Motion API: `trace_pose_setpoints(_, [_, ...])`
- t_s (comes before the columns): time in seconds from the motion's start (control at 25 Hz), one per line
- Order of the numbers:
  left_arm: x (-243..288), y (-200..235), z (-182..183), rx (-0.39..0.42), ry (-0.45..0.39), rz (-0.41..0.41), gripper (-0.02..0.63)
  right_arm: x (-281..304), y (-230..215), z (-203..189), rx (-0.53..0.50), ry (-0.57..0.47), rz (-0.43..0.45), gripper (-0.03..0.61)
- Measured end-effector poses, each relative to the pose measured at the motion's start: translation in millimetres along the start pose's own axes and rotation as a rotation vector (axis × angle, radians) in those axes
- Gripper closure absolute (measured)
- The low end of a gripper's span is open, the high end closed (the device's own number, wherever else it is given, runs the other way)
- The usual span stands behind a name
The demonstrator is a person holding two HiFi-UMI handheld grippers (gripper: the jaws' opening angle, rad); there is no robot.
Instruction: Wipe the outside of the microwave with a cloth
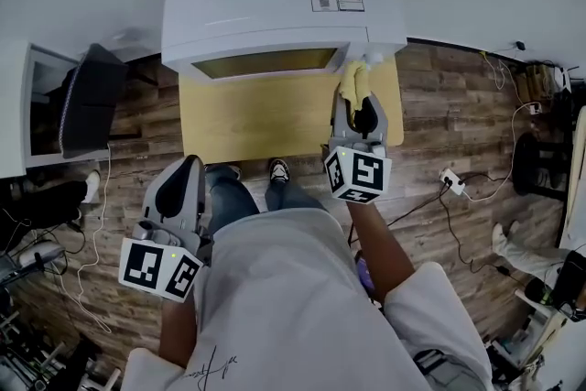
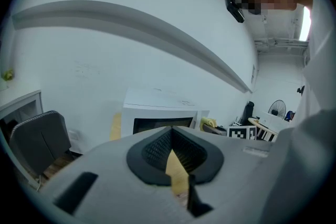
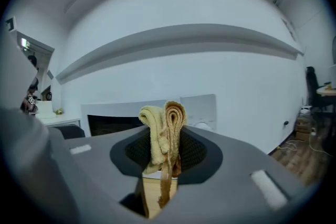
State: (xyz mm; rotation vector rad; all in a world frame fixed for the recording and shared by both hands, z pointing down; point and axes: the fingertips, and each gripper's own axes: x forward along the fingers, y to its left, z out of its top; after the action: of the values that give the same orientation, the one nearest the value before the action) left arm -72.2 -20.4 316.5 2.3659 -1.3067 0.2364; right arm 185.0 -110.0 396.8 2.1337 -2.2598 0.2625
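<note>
A white microwave stands at the back of a yellow table, its door window facing me. My right gripper is shut on a folded yellow cloth, which sits against the microwave's front right corner by the control panel. In the right gripper view the cloth sticks up between the jaws of that gripper, with the microwave close behind. My left gripper hangs low at the left, off the table beside my leg. Its jaws look shut with nothing in them, and the microwave shows beyond.
A black chair and a white cabinet stand left of the table. Cables and a power strip lie on the wood floor at the right. More gear crowds the floor's far right and lower left.
</note>
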Motion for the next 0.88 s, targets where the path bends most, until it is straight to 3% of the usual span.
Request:
trace_pose_setpoints(0.24, [-2, -3, -5, 0.019, 0.027, 0.014, 0.623, 2, -83, -23, 0.014, 0.029, -0.208, 0.459])
trace_pose_setpoints(0.48, [-5, -5, -4, 0.048, 0.044, 0.036, 0.623, 23, -119, -54, 0.072, 0.073, -0.284, 0.459])
trace_pose_setpoints(0.6, [-8, -6, -6, 0.063, 0.063, 0.036, 0.623, 30, -121, -62, 0.098, 0.072, -0.293, 0.459])
trace_pose_setpoints(0.88, [-14, -1, -9, 0.053, 0.071, 0.042, 0.623, 30, -86, -69, 0.126, 0.07, -0.222, 0.459])
